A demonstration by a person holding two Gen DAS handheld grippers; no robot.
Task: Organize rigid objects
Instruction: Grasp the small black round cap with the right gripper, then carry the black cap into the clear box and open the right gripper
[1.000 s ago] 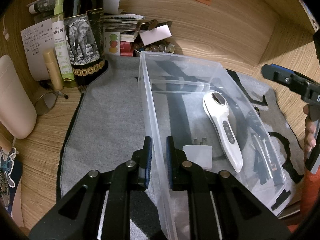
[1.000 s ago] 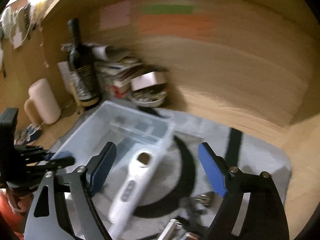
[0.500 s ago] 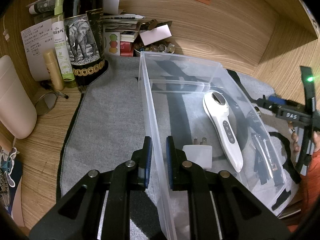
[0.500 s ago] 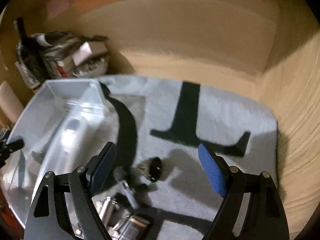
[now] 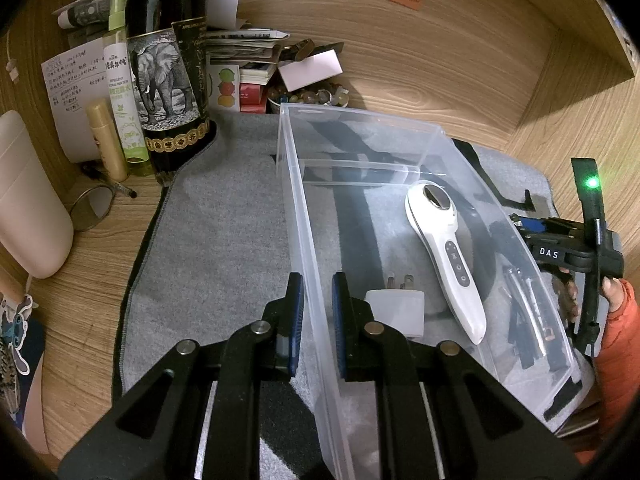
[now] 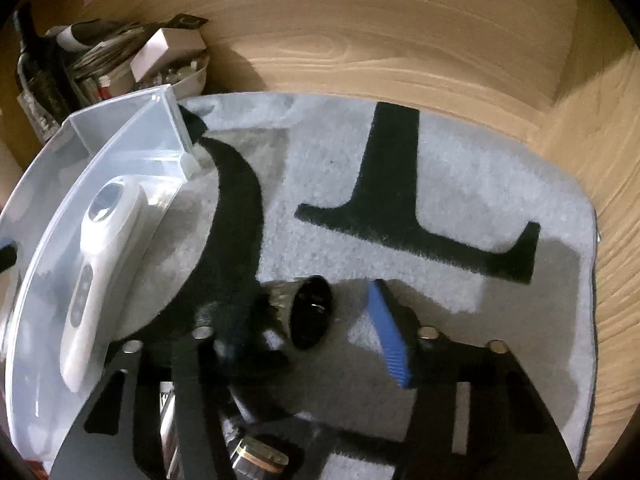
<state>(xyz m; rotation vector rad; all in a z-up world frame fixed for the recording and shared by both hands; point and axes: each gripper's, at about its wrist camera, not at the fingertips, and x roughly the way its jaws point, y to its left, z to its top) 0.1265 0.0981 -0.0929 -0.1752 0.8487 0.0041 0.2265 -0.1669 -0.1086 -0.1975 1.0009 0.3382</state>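
**Two pads, one dark piece between them**

Between the pads of my right gripper point(image 6: 306, 304) lay the small black oval piece point(image 6: 311, 312), and the jaws had just been closing around it. They were about half closed. The blue right pad point(image 6: 390, 332) stood apart from the piece, with a strip of grey mat point(image 6: 460, 184) visible between them. The left finger was blurred and dark against the black pattern of the mat, so I could not tell if it touched. I judged that I did not yet hold the piece.

Its long axis ran away from me, almost along the line of my fingers, with a light tilt. So the jaws came across its narrow width, which I think was the good way to take it. Some metal part showed at its left side, too unclear to name.

Just nearer to me lay more small things, one with a metal cap point(image 6: 260, 456). They were close below the fingers, and I think a careless closing could catch them too.

Further to the left stood the clear bin point(image 6: 132, 152), so the piece had to travel left and over the wall. My left gripper point(image 5: 318, 292) was clamped fully on the opposite wall of the bin and held it steady. Inside lay a white handheld device point(image 5: 444, 256) and a white plug adapter point(image 5: 396, 312). The right hand was clearly the nearer one to the piece.
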